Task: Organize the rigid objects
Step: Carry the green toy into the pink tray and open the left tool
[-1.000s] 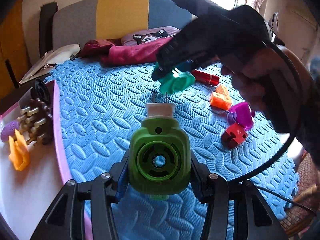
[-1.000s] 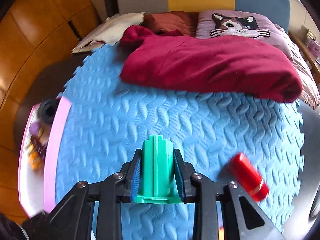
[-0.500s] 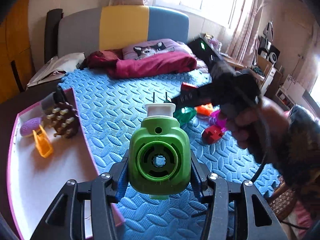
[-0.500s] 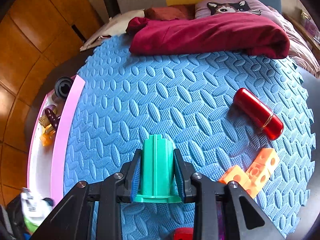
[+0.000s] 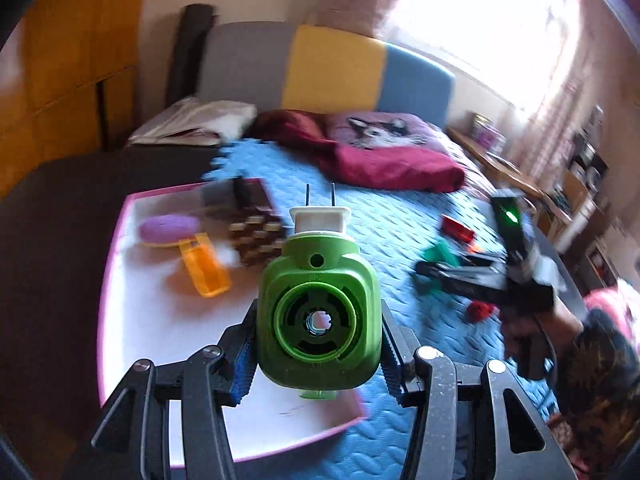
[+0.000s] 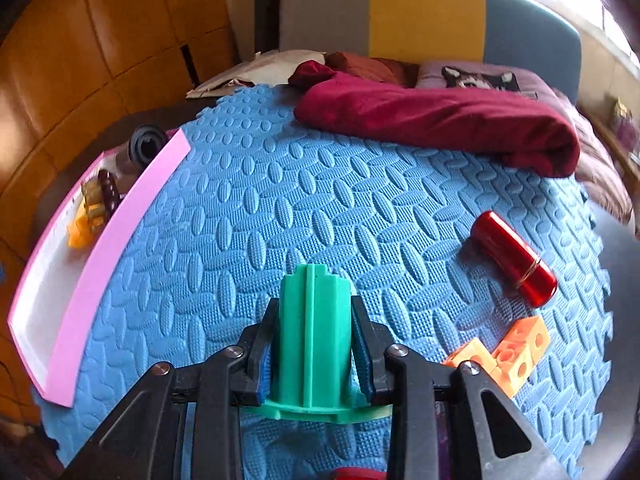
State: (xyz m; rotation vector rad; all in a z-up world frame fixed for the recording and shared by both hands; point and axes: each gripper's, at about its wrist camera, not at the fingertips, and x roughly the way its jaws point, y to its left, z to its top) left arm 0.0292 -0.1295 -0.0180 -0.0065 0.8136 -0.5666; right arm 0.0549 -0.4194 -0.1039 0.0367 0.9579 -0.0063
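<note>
Tray, pink-rimmed white plastic, holds four items; left gripper jaws clamp green plug-in device above it; right gripper jaws opening around teal ribbed plastic piece; red cylinder and orange cubes remain beside tray.

The pink-rimmed tray has bare floor at its near half. Its far end is obstructed by an orange clip, purple oval and brown studded block.

blue foam mat | maroon blanket on it | cat pillow behind
</note>
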